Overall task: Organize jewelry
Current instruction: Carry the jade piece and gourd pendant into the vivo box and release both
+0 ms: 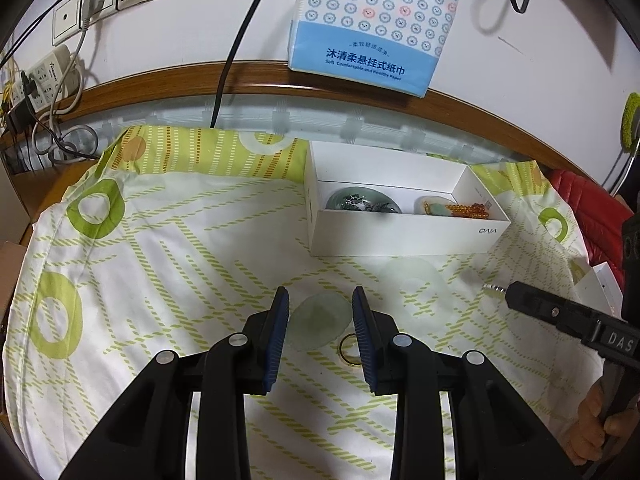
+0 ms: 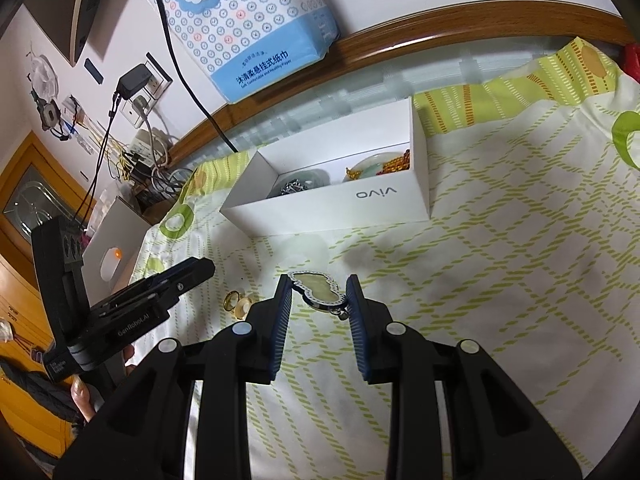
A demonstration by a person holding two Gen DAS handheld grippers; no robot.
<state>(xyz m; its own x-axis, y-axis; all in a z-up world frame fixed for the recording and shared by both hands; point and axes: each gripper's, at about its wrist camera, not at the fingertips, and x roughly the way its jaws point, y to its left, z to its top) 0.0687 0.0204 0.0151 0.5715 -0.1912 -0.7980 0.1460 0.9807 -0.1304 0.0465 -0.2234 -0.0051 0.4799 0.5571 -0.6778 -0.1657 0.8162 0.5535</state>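
A white vivo box (image 1: 404, 234) (image 2: 344, 204) stands open on the patterned cloth and holds a green bangle (image 1: 362, 202), a pale pendant and orange beads (image 1: 468, 210). My left gripper (image 1: 320, 302) straddles a pale green jade bangle (image 1: 318, 326) lying on the cloth; its jaws touch the bangle's sides. A gold ring (image 1: 348, 350) (image 2: 232, 302) lies just right of it. My right gripper (image 2: 318, 286) holds a silver-rimmed pale jade pendant (image 2: 318, 292) between its pads. Another pale bangle (image 1: 414, 276) lies near the box.
A blue tissue pack (image 1: 368, 28) hangs on the wall behind the box. Power strips and cables (image 1: 48, 80) crowd the back left. A wooden table edge (image 1: 256, 80) curves behind the cloth. A red item (image 1: 588, 208) lies far right.
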